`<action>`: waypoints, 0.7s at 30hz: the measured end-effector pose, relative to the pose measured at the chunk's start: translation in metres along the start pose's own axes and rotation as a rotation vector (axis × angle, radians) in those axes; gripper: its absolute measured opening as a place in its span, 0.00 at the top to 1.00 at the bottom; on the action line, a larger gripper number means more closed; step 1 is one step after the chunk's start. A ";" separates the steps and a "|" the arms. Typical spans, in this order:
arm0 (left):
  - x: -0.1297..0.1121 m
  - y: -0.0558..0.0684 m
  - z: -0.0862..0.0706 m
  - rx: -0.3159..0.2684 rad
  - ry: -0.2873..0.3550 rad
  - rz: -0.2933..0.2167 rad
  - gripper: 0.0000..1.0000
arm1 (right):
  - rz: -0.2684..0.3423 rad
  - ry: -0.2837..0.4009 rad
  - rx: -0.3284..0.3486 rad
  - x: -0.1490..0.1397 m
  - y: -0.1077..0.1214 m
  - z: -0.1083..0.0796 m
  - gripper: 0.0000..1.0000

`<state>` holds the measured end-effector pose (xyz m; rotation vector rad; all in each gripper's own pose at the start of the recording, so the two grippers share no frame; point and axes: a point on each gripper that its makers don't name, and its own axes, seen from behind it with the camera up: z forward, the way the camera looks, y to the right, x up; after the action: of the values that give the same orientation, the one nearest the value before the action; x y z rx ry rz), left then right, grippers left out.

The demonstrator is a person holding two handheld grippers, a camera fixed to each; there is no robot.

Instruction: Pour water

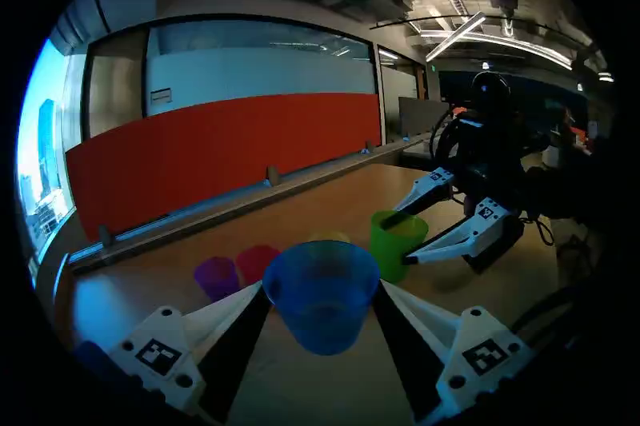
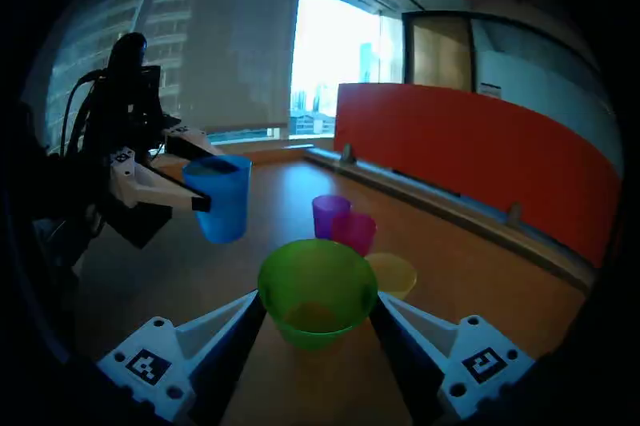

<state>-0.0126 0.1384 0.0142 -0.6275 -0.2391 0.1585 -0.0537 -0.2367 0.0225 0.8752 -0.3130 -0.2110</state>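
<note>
— Where is the green cup [image 2: 316, 322]?

— Clamped in the right hand-held gripper [image 2: 318, 298]. One finger presses on each side of it, just under the rim. It stands upright with its mouth open to the camera, low over the wooden table [image 2: 480, 290]. I cannot tell whether its base touches the wood.

— And the other one?

— The left hand-held gripper [image 1: 322, 290] is closed on the blue cup [image 1: 322, 326] in the same way, a finger on either side. In the right gripper view that cup is left of the green cup and farther off. It is upright, apart from the green cup and clear of the table.

— Any water in either?

— The cups are tinted and see-through; I cannot tell.

— What else is near the green cup?

— Three smaller cups just beyond it. The yellow cup [image 2: 392, 274] is nearest, just beside its right rim. The pink cup [image 2: 354, 232] and the purple cup [image 2: 330, 214] stand close together behind that. Farther past the green cup, a red partition [image 2: 480, 146] runs along the table's far edge.
</note>
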 end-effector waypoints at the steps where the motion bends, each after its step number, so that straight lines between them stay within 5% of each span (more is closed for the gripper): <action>1: 0.001 0.000 -0.001 0.001 0.003 -0.001 0.14 | 0.002 0.012 -0.003 0.004 -0.001 -0.001 0.09; 21: 0.012 0.005 -0.011 0.009 0.043 -0.022 0.14 | 0.006 0.159 -0.036 0.048 -0.019 -0.014 0.09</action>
<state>0.0013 0.1388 0.0047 -0.6183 -0.2036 0.1253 -0.0053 -0.2531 0.0078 0.8497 -0.1631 -0.1400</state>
